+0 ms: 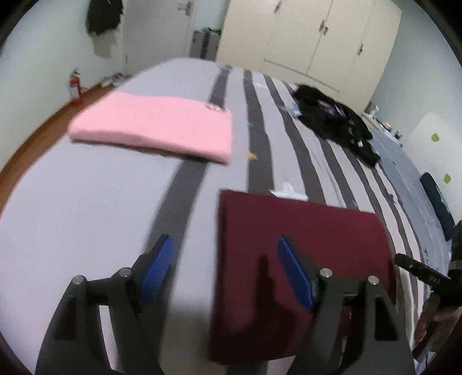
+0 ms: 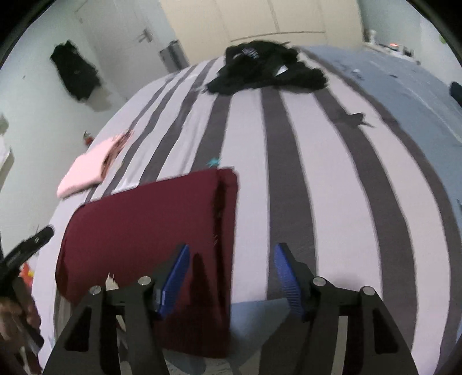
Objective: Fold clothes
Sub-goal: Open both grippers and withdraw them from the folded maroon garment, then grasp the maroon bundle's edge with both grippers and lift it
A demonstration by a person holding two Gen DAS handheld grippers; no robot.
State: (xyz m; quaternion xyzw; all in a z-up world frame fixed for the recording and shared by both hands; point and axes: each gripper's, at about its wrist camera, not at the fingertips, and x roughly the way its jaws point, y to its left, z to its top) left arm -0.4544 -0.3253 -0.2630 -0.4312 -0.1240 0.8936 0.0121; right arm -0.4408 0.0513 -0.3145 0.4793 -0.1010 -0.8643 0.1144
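Note:
A folded maroon garment (image 1: 300,253) lies flat on the striped bed; it also shows in the right wrist view (image 2: 150,228). My left gripper (image 1: 225,248) is open and empty above the garment's left edge, its right finger over the cloth. My right gripper (image 2: 232,256) is open and empty above the garment's right edge, its left finger over the cloth. A folded pink garment (image 1: 156,127) lies farther left on the bed, also seen in the right wrist view (image 2: 86,170). A crumpled black pile of clothes (image 1: 335,121) lies at the far side, also in the right wrist view (image 2: 265,69).
The bed has a grey and dark striped cover (image 2: 317,173). Cream wardrobes (image 1: 311,34) stand behind it. A red fire extinguisher (image 1: 75,86) stands on the wooden floor at left. A dark garment hangs on the wall (image 1: 104,17). A white scrap (image 1: 288,190) lies beyond the maroon garment.

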